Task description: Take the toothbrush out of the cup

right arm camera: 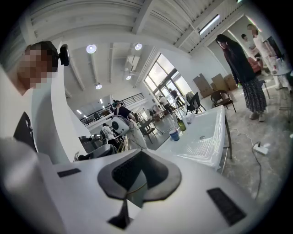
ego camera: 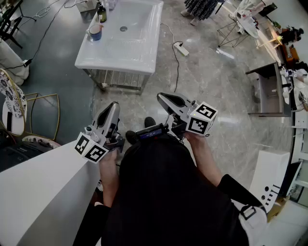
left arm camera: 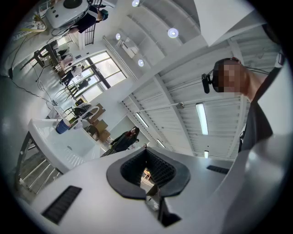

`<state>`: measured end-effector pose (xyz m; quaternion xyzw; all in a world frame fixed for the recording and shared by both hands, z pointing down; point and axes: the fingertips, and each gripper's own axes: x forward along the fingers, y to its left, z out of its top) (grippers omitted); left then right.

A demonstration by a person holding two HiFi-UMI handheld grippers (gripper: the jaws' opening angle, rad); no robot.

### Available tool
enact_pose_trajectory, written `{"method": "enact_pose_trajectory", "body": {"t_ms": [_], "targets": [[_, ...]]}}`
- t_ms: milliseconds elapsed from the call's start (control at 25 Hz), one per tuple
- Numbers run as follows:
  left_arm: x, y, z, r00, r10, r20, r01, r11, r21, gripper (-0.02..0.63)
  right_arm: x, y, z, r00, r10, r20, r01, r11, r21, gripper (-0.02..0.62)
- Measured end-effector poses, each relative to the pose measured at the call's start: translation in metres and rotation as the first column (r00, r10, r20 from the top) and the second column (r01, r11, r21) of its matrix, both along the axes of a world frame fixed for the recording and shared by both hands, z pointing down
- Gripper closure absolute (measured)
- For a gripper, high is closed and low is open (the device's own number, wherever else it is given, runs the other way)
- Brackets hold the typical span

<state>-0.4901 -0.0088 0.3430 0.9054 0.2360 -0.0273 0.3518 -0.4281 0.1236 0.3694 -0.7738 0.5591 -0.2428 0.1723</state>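
A blue cup [ego camera: 95,32] stands on the left rim of a white basin [ego camera: 139,53] some way ahead of me on the floor stand. The toothbrush in it is too small to make out. Both grippers are held close to my body, far short of the basin. My left gripper [ego camera: 114,105] and right gripper [ego camera: 161,96] are shut with nothing between the jaws. The cup [left arm camera: 61,126] shows small at the left in the left gripper view, beyond the shut left gripper [left arm camera: 145,150]. It also shows in the right gripper view as the cup [right arm camera: 174,134] beyond the right gripper [right arm camera: 137,154].
A green bottle [ego camera: 102,13] stands behind the cup. A power strip [ego camera: 182,49] with its cable lies on the floor right of the basin. A gold-framed chair [ego camera: 44,115] and a white counter [ego camera: 43,192] are at my left, a grey table [ego camera: 269,91] at my right. A person [right arm camera: 240,68] stands beyond the basin.
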Motion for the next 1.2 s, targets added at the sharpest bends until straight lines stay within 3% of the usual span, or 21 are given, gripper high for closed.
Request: {"method": "enact_pose_trajectory", "body": {"t_ms": [800, 1200], "targets": [[0.026, 0.014, 0.008, 0.999, 0.038, 0.017, -0.038, 0.999, 0.013, 0.6, 0.02, 0.021, 0.011, 0.998, 0.053, 0.021, -0.053, 0.998, 0.028, 0.591], [0.111, 0.101, 0.011, 0.993, 0.088, 0.076, -0.092, 0.994, 0.058, 0.6, 0.107, 0.113, 0.017, 0.993, 0.113, 0.046, -0.116, 0.99, 0.081, 0.591]]}}
